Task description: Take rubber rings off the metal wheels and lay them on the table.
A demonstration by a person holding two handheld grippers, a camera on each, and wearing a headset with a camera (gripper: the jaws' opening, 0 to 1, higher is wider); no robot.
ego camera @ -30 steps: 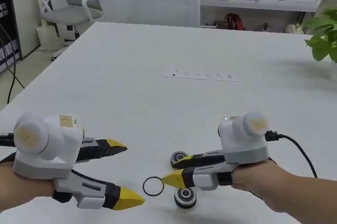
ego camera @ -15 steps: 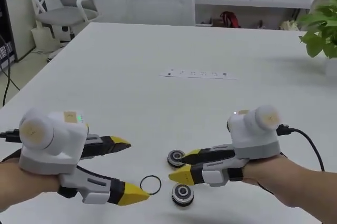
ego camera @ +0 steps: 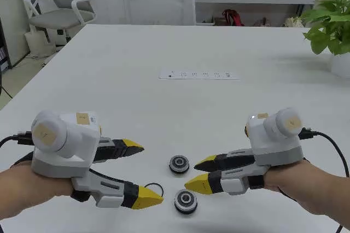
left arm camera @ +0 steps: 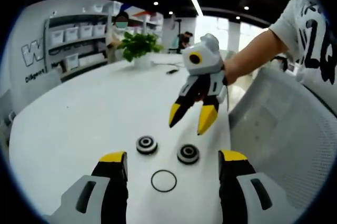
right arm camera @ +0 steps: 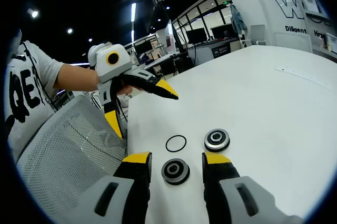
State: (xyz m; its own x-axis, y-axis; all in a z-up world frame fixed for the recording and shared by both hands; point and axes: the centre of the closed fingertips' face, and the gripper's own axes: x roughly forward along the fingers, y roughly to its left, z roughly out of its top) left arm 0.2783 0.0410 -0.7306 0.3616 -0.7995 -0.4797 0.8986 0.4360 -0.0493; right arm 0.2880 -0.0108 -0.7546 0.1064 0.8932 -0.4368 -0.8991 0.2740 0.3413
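Your left gripper (ego camera: 143, 173) has its jaws spread wide with nothing held between them. In the left gripper view the loose rubber ring (left arm camera: 164, 181) lies flat on the table (ego camera: 164, 112) just ahead of the gap between the two yellow tips, touching neither. In the head view your lower left tip covers part of that ring.

Your right gripper (ego camera: 193, 174) is also empty, with its jaws open to a narrower gap. In the right gripper view the near wheel (right arm camera: 175, 171) sits on the table just in front of that gap, lined up between the tips but not gripped. The far wheel (ego camera: 179, 164) stands a little beyond, beside the ring and apart from the near wheel. Both grippers point inward at this small cluster from opposite sides.

My reading of progress: one ring is off and laid down, so that part of the job is done. Both wheels lie flat, and each shows a dark band round a bright hub. I cannot tell from these views whether that band is a rubber ring on the wheel or the wheel's own groove, nor which wheel gave up the loose ring. If a band is rubber, at least one ring is left to pull, and the near wheel is the one best placed for your right jaws. Farther up the table there is a power strip (ego camera: 199, 74), well clear of the work.
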